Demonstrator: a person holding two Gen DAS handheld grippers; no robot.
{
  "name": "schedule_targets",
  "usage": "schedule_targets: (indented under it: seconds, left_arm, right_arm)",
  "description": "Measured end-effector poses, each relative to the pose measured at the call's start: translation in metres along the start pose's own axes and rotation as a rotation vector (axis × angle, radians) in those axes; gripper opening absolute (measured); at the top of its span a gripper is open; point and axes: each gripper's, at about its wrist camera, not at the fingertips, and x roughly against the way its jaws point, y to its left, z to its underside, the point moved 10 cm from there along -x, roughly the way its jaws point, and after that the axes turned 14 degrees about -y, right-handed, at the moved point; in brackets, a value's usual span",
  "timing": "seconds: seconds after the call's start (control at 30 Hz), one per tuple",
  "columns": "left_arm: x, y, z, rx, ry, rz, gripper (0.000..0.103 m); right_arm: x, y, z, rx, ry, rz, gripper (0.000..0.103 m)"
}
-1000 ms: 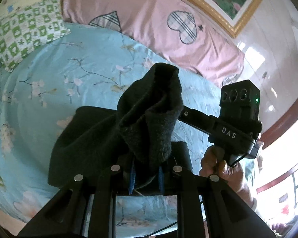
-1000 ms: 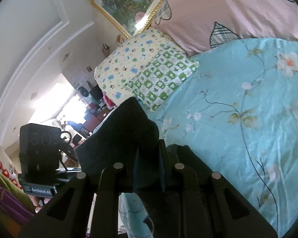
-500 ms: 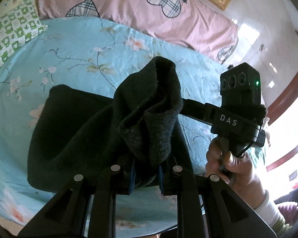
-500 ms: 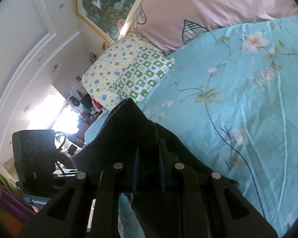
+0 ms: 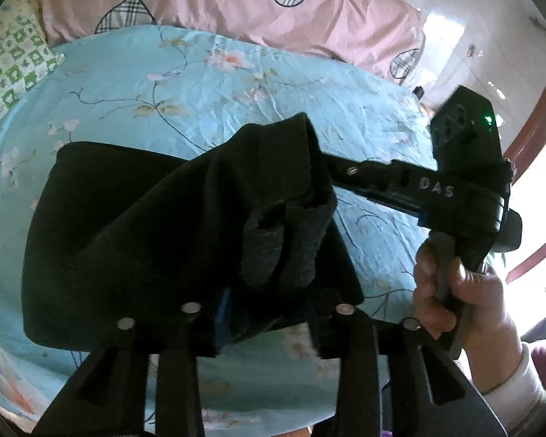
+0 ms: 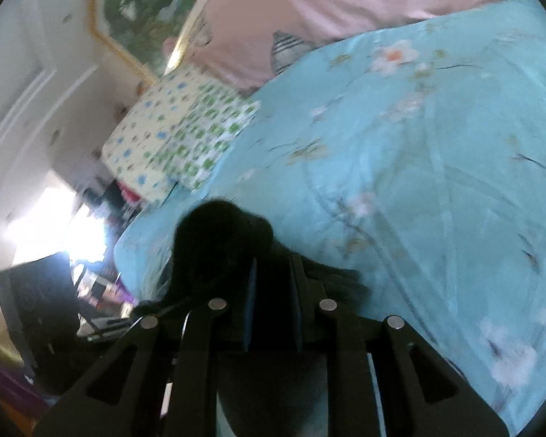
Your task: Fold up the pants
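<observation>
Left gripper [image 5: 269,313] is clamping the near edge of the dark pants [image 5: 145,233]; right gripper [image 6: 273,302] is pinching the same edge at 3 o'clock. Cloth is draping toward 12 o'clock onto the blue bedsheet [image 5: 200,83].

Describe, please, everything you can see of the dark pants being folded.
The pants are black to charcoal, in a thick, fuzzy knit that looks like fleece. One bunched end is lifted and pinched in the left gripper; the right gripper clamps another dark bunch. The rest drapes down in a broad, already doubled panel onto the light blue floral bedsheet. Waistband and cuffs cannot be told apart.
</observation>
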Motion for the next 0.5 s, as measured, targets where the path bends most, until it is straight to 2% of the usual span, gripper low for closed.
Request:
schedule_targets:
  seconds: [0.03, 0.1, 0.13, 0.17, 0.23, 0.33, 0.5]
  left_arm:
    - [0.002, -0.001, 0.000, 0.011, 0.000, 0.022, 0.052]
    - [0.006, -0.005, 0.000, 0.028, -0.006, 0.068, 0.062]
    - [0.009, -0.007, 0.000, 0.033, -0.011, 0.090, 0.066]
    - [0.012, -0.009, 0.000, 0.033, -0.015, 0.103, 0.067]
    - [0.017, -0.010, 0.001, 0.023, -0.021, 0.108, 0.070]
    - [0.024, -0.006, 0.001, 0.032, -0.026, 0.114, 0.071]
    - [0.033, 0.011, -0.001, 0.073, -0.034, 0.104, 0.072]
  right_arm:
    - [0.007, -0.003, -0.002, -0.012, -0.018, 0.017, 0.021]
    - [0.021, -0.012, -0.007, -0.028, -0.057, 0.084, 0.042]
    - [0.028, -0.016, -0.008, -0.030, -0.073, 0.119, 0.058]
    - [0.034, -0.016, -0.009, -0.029, -0.087, 0.136, 0.069]
    - [0.045, -0.011, -0.011, -0.037, -0.122, 0.134, 0.072]
    - [0.055, -0.003, -0.011, -0.037, -0.142, 0.159, 0.082]
    - [0.058, 0.015, -0.008, -0.013, -0.155, 0.200, 0.087]
